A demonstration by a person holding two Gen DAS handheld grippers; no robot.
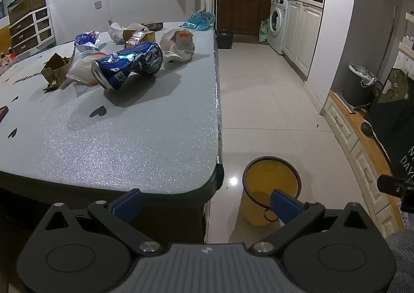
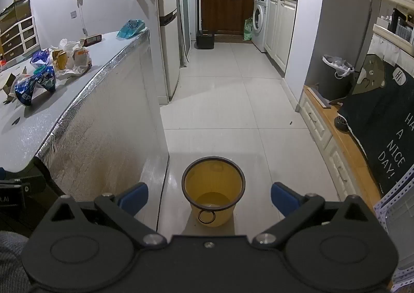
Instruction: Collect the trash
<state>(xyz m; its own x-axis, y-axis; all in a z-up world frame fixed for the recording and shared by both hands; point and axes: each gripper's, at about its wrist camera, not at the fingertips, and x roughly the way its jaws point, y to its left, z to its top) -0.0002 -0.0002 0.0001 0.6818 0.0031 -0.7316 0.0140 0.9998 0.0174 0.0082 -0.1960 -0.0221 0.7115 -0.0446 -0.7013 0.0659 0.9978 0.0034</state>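
Observation:
A crushed blue Pepsi can (image 1: pixel 128 65) lies on the grey table (image 1: pixel 116 143) among trash: a torn cardboard piece (image 1: pixel 54 70), white plastic bags (image 1: pixel 178 43), a purple wrapper (image 1: pixel 86 39) and a teal bag (image 1: pixel 199 20). A yellow waste bin (image 1: pixel 269 189) stands on the floor by the table's near right corner. My left gripper (image 1: pixel 204 205) is open and empty, at the table's near edge. My right gripper (image 2: pixel 209 196) is open and empty above the yellow bin (image 2: pixel 213 189). The can also shows in the right wrist view (image 2: pixel 33 86).
A tiled corridor (image 2: pixel 227 101) runs to a brown door and a washing machine (image 2: pixel 260 19). A fridge (image 2: pixel 168 34) stands past the table end. A dark lined bin (image 2: pixel 336 73) and a low wooden cabinet (image 2: pixel 333 132) with a dark cushion line the right side.

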